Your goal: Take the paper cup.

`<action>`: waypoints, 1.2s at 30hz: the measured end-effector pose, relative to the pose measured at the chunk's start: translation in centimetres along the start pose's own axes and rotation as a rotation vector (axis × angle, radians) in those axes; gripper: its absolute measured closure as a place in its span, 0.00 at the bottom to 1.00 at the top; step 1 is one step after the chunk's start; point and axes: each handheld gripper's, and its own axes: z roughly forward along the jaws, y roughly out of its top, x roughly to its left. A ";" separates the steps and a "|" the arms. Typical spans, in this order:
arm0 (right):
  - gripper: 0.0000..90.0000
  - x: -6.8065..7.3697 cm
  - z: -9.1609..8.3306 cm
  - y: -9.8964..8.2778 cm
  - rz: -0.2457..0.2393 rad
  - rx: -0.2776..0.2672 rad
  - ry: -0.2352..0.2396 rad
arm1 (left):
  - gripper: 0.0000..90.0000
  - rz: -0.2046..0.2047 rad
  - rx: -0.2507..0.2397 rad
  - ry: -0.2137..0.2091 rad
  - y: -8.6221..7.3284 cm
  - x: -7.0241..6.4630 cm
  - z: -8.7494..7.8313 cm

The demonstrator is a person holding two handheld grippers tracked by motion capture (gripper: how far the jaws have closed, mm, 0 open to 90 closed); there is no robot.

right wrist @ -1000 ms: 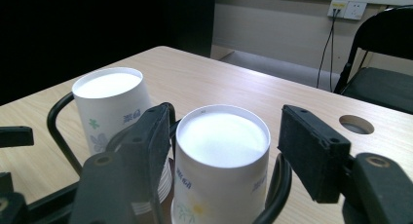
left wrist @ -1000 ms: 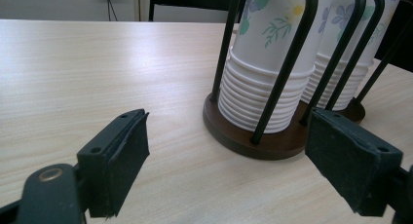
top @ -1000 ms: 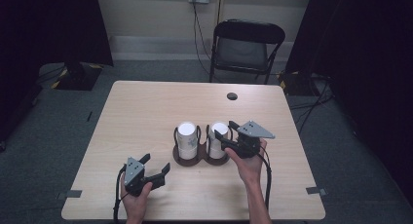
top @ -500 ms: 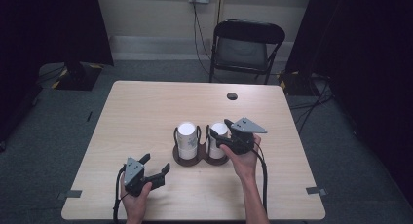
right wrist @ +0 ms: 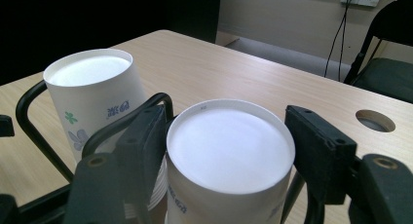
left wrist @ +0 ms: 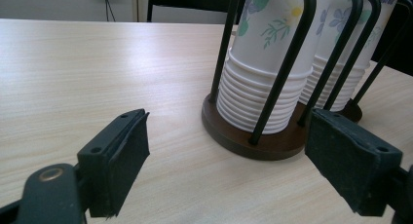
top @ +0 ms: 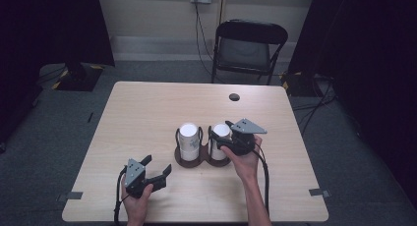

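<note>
Right gripper view: right cup stack (right wrist: pixel 229 160), base up in the dark two-ring holder (top: pixel 199 159) mid-counter (top: pixel 147 108), sits between the right tongs (right wrist: pixel 229 151), which have just been opening; a gap shows at one pad. Left cup stack (top: pixel 188 140) stands beside it. Left tongs (top: pixel 157 174) gape wide, empty, near the holder.

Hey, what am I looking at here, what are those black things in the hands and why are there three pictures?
A person holds a black two-jaw claw in each hand. One picture looks down from above; the others come from cameras riding on each claw. On the light wooden table stands a dark round-based wire holder with two stacks of white paper cups. The right claw straddles the right stack of cups, its jaws just opening, one pad apart from the rim. The left claw rests open, empty, near the left stack of cups.
</note>
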 end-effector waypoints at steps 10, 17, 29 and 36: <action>0.39 0.1 0.1 -0.4 0.010 0.002 -0.015 | 0.18 -0.003 -0.002 -0.002 0.0 0.1 0.0; 0.40 0.0 0.1 0.0 0.006 0.006 -0.011 | 0.18 -0.005 -0.002 -0.003 0.0 0.1 0.0; 0.40 -0.3 -0.4 0.6 0.023 -0.025 -0.009 | 0.18 -0.001 0.002 0.000 0.0 0.0 0.0; 0.40 -0.4 -0.5 0.8 0.022 -0.024 -0.010 | 0.18 -0.001 0.002 0.000 0.0 0.0 0.0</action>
